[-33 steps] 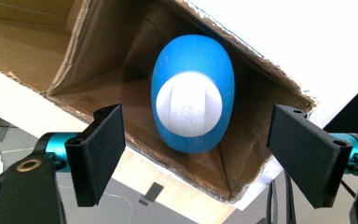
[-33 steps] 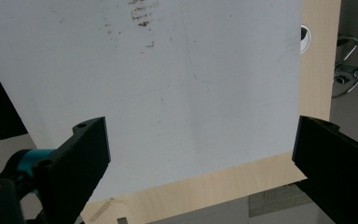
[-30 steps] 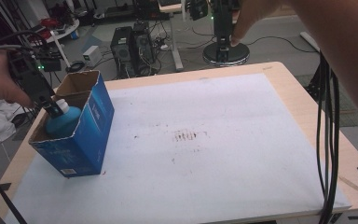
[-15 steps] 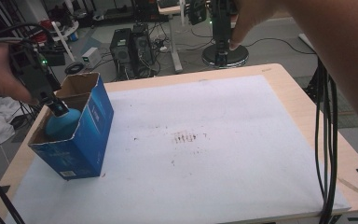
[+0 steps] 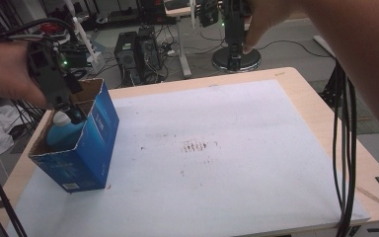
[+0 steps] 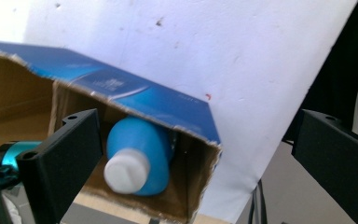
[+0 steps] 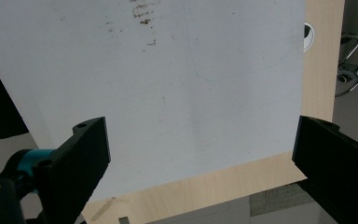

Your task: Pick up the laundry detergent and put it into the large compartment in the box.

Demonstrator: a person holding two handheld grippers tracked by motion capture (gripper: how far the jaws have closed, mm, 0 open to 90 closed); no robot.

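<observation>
A blue cardboard box (image 5: 86, 148) stands open-topped at the left end of the white sheet (image 5: 237, 163) that covers the table (image 5: 321, 106). Inside the box a blue bottle (image 6: 140, 154) with a white cap (image 6: 127, 170) stands leaning, its cap just below the box's torn rim; nothing else can be made out in the box.

The left gripper (image 5: 71, 109) hangs just above the bottle's cap, over the box's far corner. Its jaws have just been opening and now stand wide apart, clear of the bottle on both sides, so the bottle is let go and rests in the box.

The right gripper (image 7: 200, 154) has its jaws spread wide with nothing between them, looking down on bare sheet and the wooden table edge (image 7: 205, 186).

The box sits close to the sheet's left edge. To the right of the box the sheet lies open all the way across, marked by a few brown stains (image 5: 197, 146). Dark cables (image 5: 343, 148) hang at the table's right edge.
</observation>
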